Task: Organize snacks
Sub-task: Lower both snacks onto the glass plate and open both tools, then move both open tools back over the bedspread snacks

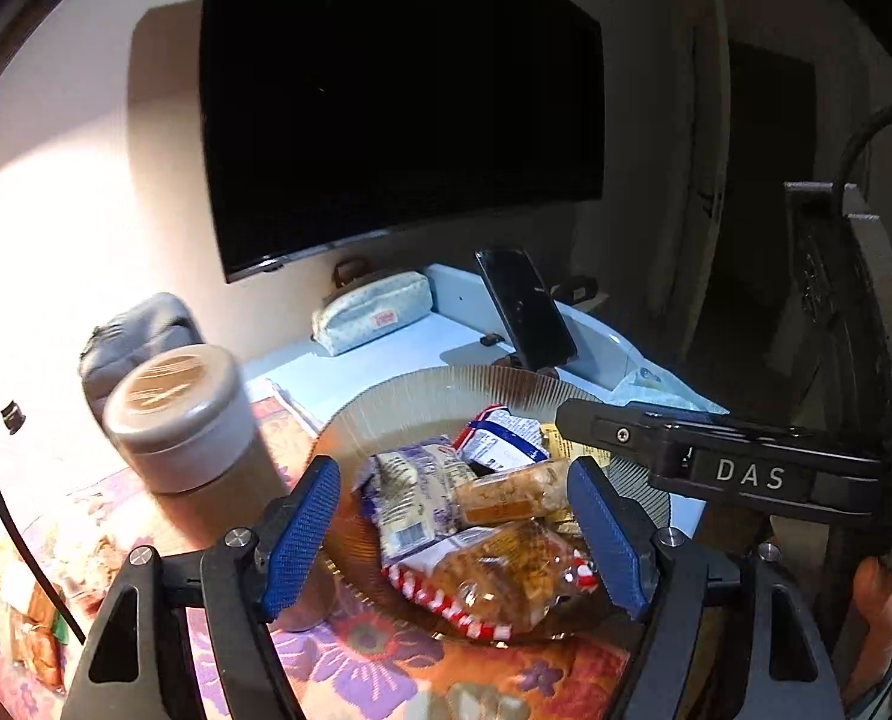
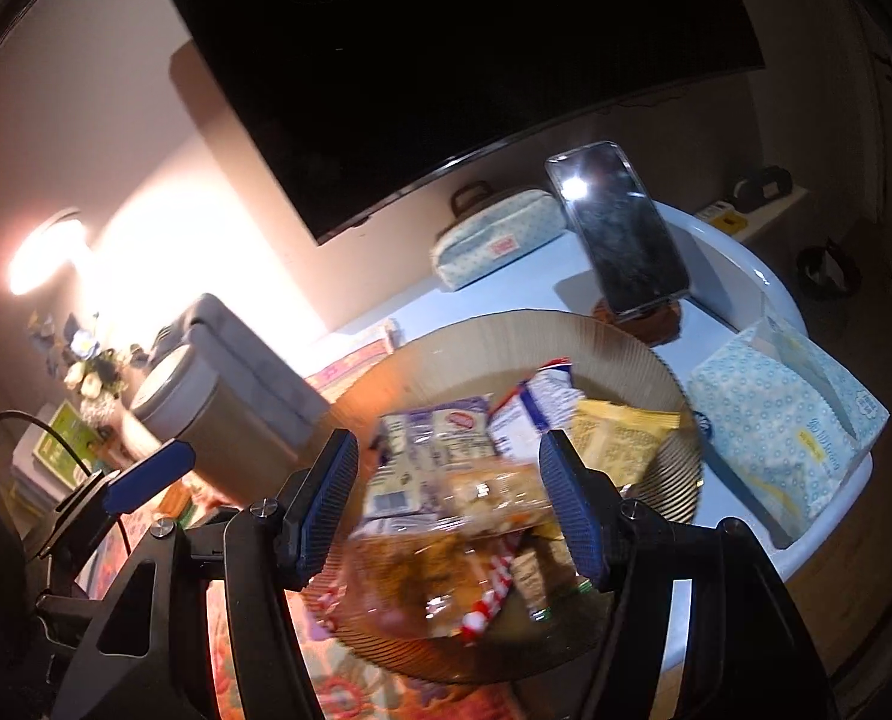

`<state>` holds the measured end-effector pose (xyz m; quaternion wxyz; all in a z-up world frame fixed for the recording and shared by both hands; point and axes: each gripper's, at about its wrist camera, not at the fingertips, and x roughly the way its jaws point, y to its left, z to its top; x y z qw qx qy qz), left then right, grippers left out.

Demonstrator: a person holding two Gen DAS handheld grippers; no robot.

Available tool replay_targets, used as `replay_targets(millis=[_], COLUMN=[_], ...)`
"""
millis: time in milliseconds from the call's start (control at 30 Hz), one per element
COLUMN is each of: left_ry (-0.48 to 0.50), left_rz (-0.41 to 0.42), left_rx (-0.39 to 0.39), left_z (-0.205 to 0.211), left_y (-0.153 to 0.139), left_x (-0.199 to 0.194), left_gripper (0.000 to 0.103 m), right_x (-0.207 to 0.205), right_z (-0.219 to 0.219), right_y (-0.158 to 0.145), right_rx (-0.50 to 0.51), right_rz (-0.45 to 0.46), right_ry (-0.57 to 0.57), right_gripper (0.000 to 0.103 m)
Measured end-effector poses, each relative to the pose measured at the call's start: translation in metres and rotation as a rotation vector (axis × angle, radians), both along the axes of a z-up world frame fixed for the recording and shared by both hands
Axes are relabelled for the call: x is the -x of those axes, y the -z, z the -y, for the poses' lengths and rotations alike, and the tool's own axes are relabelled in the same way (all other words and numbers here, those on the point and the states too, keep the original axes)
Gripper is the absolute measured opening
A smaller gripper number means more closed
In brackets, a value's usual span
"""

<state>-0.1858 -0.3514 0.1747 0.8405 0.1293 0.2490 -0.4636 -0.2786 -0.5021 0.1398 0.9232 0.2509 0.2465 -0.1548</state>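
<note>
A ribbed glass plate (image 1: 398, 402) holds several wrapped snacks: a white and purple pack (image 1: 413, 495), a blue and white pack (image 1: 503, 435), a clear bar (image 1: 509, 492) and a red-striped bag (image 1: 494, 585). My left gripper (image 1: 455, 531) is open just above the pile, with nothing in it. In the right wrist view the plate (image 2: 494, 336) shows the same snacks plus a yellow pack (image 2: 620, 435). My right gripper (image 2: 446, 507) is open over the pile, empty. It also shows in the left wrist view (image 1: 572, 417).
A lidded grey canister (image 1: 185, 420) stands left of the plate on a floral cloth (image 1: 374, 660). A phone (image 2: 617, 231) leans behind the plate. A patterned pouch (image 1: 374, 312) and a tissue pack (image 2: 782, 426) lie on the white table (image 1: 386, 354). A dark TV (image 1: 398, 96) hangs above.
</note>
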Motion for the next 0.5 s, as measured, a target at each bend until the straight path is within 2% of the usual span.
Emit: replay_targets(millis=[267, 500], left_ry=[-0.082, -0.245], left_rz=[0.001, -0.003], left_rx=[0.069, 0.124], left_z=[-0.071, -0.155], left_y=[-0.017, -0.026], left_x=[-0.014, -0.047], left_gripper=[0.076, 0.076], right_x=[-0.013, -0.042], right_z=[-0.053, -0.117], right_y=[-0.015, -0.022], right_rx=[0.073, 0.16], right_rz=[-0.003, -0.019], right_ry=[-0.093, -0.229], right_gripper=[0.063, 0.063])
